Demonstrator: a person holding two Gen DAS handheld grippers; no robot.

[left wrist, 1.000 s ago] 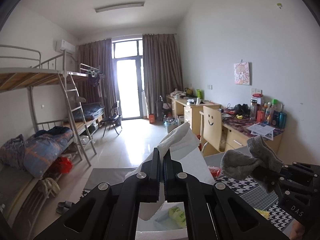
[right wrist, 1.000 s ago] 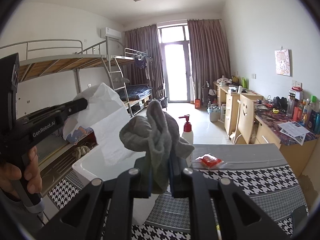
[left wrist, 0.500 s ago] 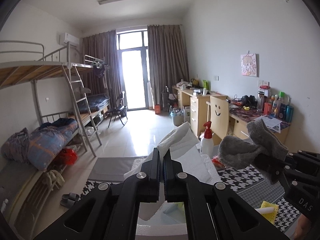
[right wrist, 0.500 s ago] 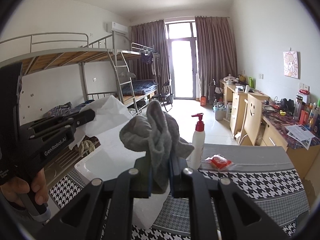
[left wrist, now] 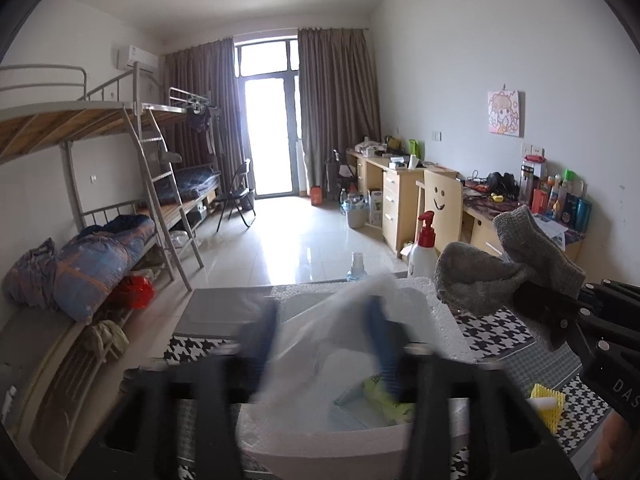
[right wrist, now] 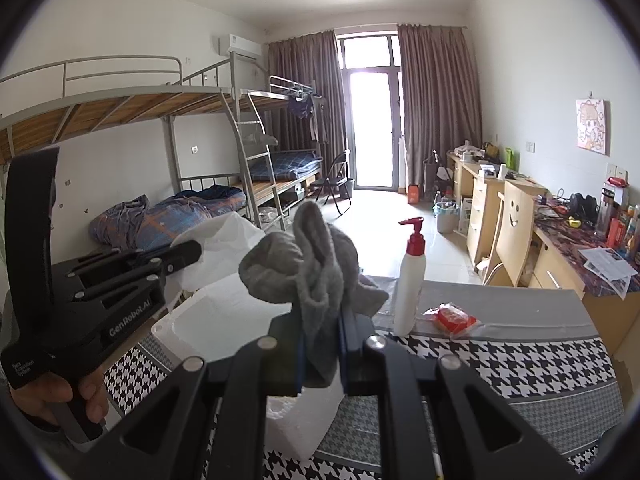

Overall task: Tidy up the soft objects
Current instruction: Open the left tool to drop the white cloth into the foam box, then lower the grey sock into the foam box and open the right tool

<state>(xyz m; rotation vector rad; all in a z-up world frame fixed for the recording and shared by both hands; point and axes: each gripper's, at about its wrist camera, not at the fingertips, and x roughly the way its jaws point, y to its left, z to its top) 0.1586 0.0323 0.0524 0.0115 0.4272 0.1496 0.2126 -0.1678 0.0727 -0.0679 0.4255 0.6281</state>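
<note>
My left claw [left wrist: 324,332] hangs right over the white foam box [left wrist: 448,322], my landmark here. Its jaws are opening, and the thin white plastic bag [left wrist: 320,344] between them is slipping loose toward the box; the motion blur hides whether the pads touch it at all. Inside the box I see a yellow-green packet [left wrist: 382,394] and some pale sheets.

My right claw [right wrist: 320,344] hovers just above the box's right side, clamped tight on a crumpled grey knitted sock [right wrist: 312,264] that sticks up out of the jaws.

So I judge the job partway through: some soft things lie in the box, the bag is going in now, and the sock is not yet in.

The box sits on the worktop [right wrist: 520,356] with its black-and-white houndstooth cloth. Just right of the box lies a yellow ridged sponge-like piece [left wrist: 546,402]; past the box's far right corner stands a white pump bottle with a red head [right wrist: 410,276], and right of that, a small red packet in clear wrap [right wrist: 452,318].

Writing: "GenRobot.AI" runs along the left claw's body in the right wrist view, and "DAS" shows on the right claw's body. The bottle's label is too small to read.
</note>
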